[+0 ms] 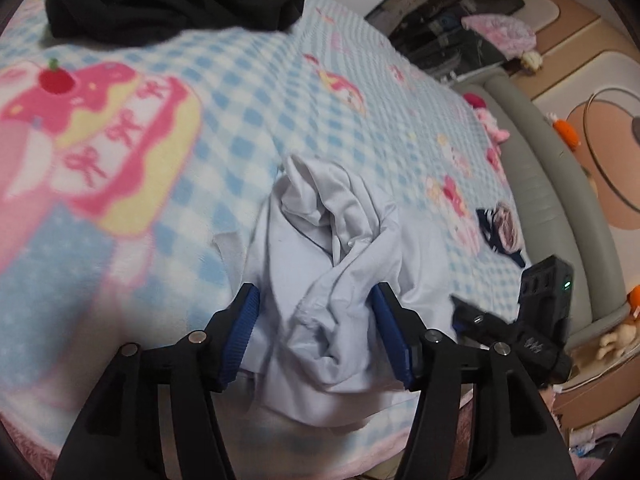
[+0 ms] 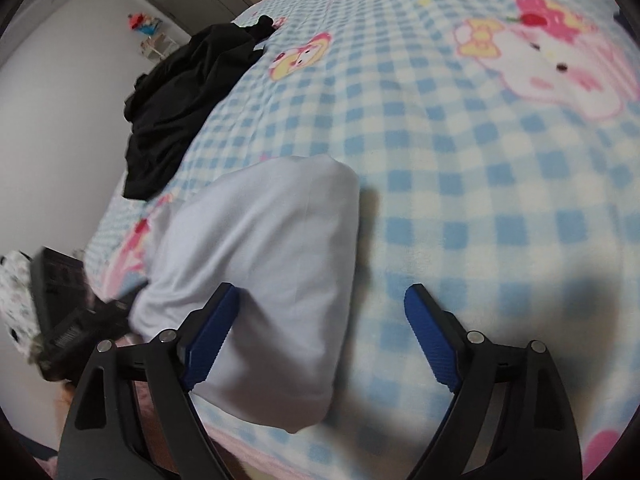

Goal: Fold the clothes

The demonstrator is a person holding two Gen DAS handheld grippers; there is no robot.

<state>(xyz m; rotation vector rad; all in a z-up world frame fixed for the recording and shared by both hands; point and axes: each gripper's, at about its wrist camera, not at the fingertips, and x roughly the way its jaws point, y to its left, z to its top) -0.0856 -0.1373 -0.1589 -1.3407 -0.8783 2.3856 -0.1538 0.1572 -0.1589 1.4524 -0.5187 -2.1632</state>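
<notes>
The fingers of the left gripper straddle the pale garment ungripped at the bed's near edge; the right gripper gapes empty over its smoother end

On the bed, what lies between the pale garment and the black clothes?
Only bare checked blanket. The right wrist view shows the pale garment and the black clothes apart, with nothing else on that stretch.

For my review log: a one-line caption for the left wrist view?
Open left hand-held gripper straddles crumpled pale lavender cloth garment on blue-checked cartoon-print blanket.
</notes>
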